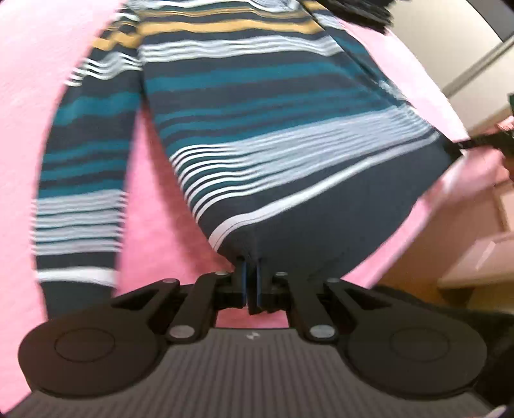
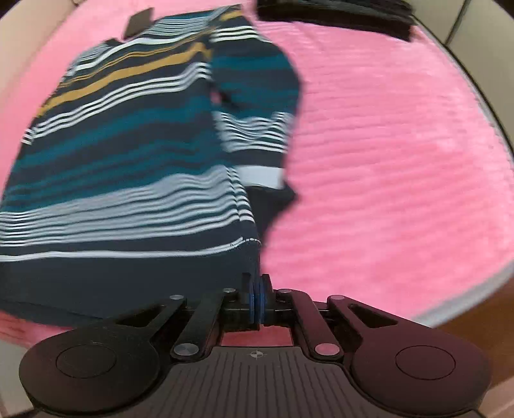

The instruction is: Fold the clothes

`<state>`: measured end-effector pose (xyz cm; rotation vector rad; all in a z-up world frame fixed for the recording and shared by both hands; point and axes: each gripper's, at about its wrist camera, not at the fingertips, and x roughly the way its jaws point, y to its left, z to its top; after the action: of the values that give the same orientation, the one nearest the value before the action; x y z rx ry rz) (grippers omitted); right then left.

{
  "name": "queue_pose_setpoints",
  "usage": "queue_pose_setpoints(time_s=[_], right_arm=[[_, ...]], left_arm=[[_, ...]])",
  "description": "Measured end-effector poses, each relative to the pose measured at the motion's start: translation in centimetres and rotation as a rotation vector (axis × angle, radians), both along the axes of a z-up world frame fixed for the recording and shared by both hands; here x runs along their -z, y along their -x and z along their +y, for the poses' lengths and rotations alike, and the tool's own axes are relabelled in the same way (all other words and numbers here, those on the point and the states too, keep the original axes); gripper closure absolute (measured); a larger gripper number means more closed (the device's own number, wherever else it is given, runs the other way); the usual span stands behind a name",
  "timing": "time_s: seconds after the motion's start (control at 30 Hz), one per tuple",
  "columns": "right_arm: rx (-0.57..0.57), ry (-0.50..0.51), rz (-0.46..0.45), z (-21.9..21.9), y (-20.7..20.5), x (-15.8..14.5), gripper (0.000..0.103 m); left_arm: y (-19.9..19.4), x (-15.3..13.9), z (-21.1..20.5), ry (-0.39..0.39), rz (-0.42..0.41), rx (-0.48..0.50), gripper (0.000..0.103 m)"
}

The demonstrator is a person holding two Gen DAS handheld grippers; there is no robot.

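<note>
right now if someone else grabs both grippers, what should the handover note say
Left gripper: shut on the striped sweater at the left corner of its dark hem.
Right gripper: shut on the same hem at the right corner; the hem is stretched between the two.
The sweater lies lengthwise on the pink blanket, collar at the far end. One sleeve lies straight beside the body, the other sleeve is bent beside the body.
A dark pile sits at the far edge of the blanket.
Done: hem gripped at both corners. Left: fold in the sleeves and body.

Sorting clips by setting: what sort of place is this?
Probably a home bedroom: a striped sweater lies on a pink bedspread, with pale cabinet doors beyond.
</note>
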<state>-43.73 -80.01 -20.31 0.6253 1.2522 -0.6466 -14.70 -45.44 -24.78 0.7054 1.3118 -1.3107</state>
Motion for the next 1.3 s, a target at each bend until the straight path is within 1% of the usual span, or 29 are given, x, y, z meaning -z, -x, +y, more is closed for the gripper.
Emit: queue_pose_setpoints(time_s=[0.03, 0.07, 0.13, 0.2, 0.23, 0.27, 0.3, 0.33, 0.37, 0.43, 0.5, 0.53, 0.57, 0.6, 0.67, 0.77, 0.8, 0.83, 0.87, 0.93, 0.97, 1.0, 1.07, 1.13, 1.2, 1.23, 1.27, 1.3], right_arm=[[0.013, -0.005, 0.031, -0.3, 0.4, 0.5, 0.102], [0.015, -0.01, 0.053, -0.5, 0.4, 0.9, 0.102], [0.004, -0.011, 0.072, -0.7, -0.6, 1.6, 0.102], [-0.019, 0.006, 0.089, -0.9, -2.0, 2.0, 0.101], [-0.027, 0.023, 0.091, -1.0, -2.5, 1.9, 0.081], [-0.036, 0.04, 0.093, -1.1, -3.1, 1.8, 0.041], [-0.042, 0.055, 0.088, -1.2, -3.7, 1.6, 0.024], [-0.044, 0.067, 0.055, -1.4, -4.3, 1.1, 0.018], [-0.048, 0.075, 0.025, -1.6, -5.1, 0.7, 0.018], [-0.082, 0.058, -0.015, -1.8, -7.4, 0.0, 0.018], [-0.133, 0.024, -0.079, -1.9, -10.3, -0.5, 0.018], [-0.165, 0.014, -0.095, -1.8, -11.7, -0.6, 0.018], [-0.197, 0.006, -0.11, -1.6, -13.2, -0.7, 0.018], [-0.225, 0.01, -0.124, -1.2, -14.6, -1.0, 0.018], [-0.262, 0.007, -0.161, -0.5, -17.2, -1.5, 0.018], [-0.305, 0.013, -0.183, 1.0, -20.8, -1.4, 0.018], [-0.317, 0.023, -0.18, 1.7, -21.9, -1.3, 0.018], [-0.329, 0.033, -0.176, 2.4, -23.0, -1.1, 0.018], [-0.338, 0.042, -0.172, 3.1, -24.0, -1.0, 0.018], [-0.33, 0.047, -0.169, 4.7, -25.7, -0.9, 0.018], [-0.325, 0.044, -0.167, 5.5, -26.7, -0.7, 0.018], [-0.319, 0.042, -0.165, 6.3, -27.6, -0.4, 0.018], [-0.315, 0.036, -0.168, 8.1, -29.5, -0.5, 0.018], [-0.328, 0.034, -0.183, 9.8, -31.4, -0.7, 0.018], [-0.353, 0.037, -0.193, 11.3, -33.1, -0.9, 0.018], [-0.364, 0.035, -0.193, 11.9, -33.8, -0.9, 0.018], [-0.374, 0.033, -0.194, 12.5, -34.6, -0.8, 0.018], [-0.383, 0.029, -0.194, 13.0, -35.3, -0.6, 0.018]], left_arm=[[0.7, 0.5, -0.2, -0.024, 0.009, 0.01, 0.1], [1.3, 1.5, -0.3, -0.065, 0.004, 0.018, 0.1], [2.1, 3.2, -0.6, -0.139, -0.011, 0.033, 0.1], [1.4, 2.9, -0.5, -0.152, -0.047, 0.019, 0.098], [0.6, 2.4, -0.5, -0.148, -0.066, -0.006, 0.096], [-0.5, 1.8, -0.5, -0.145, -0.09, -0.041, 0.094], [-1.8, 1.3, -0.6, -0.146, -0.121, -0.079, 0.091], [-3.3, 0.9, -0.7, -0.147, -0.159, -0.12, 0.08], [-4.7, 0.5, -0.7, -0.148, -0.198, -0.16, 0.072], [-7.7, 0.0, -0.9, -0.146, -0.271, -0.23, 0.071], [-10.6, -0.3, -1.0, -0.135, -0.323, -0.299, 0.062], [-12.0, -0.1, -1.0, -0.132, -0.341, -0.324, 0.056], [-13.3, 0.3, -1.0, -0.134, -0.355, -0.342, 0.054], [-14.5, 0.9, -1.0, -0.141, -0.362, -0.356, 0.053], [-16.8, 2.7, -1.0, -0.166, -0.348, -0.367, 0.048], [-18.8, 5.5, -0.4, -0.188, -0.28, -0.354, 0.046], [-19.2, 6.3, -0.3, -0.193, -0.251, -0.342, 0.048], [-19.4, 6.7, -0.1, -0.184, -0.223, -0.321, 0.054], [-19.4, 6.7, 0.1, -0.163, -0.2, -0.293, 0.071], [-19.8, 6.1, 0.4, -0.138, -0.156, -0.234, 0.098], [-20.4, 5.3, 0.6, -0.123, -0.148, -0.219, 0.098], [-21.4, 4.1, 1.0, -0.102, -0.158, -0.212, 0.098], [-24.5, 1.1, 2.2, -0.057, -0.216, -0.211, 0.098], [-29.7, -2.3, 4.1, -0.023, -0.297, -0.259, 0.098], [-35.1, -5.1, 5.7, -0.008, -0.414, -0.302, 0.098], [-37.8, -6.1, 6.4, -0.011, -0.478, -0.318, 0.098], [-40.3, -6.7, 6.9, -0.013, -0.513, -0.34, 0.095], [-42.3, -6.8, 7.1, -0.012, -0.517, -0.367, 0.093]])
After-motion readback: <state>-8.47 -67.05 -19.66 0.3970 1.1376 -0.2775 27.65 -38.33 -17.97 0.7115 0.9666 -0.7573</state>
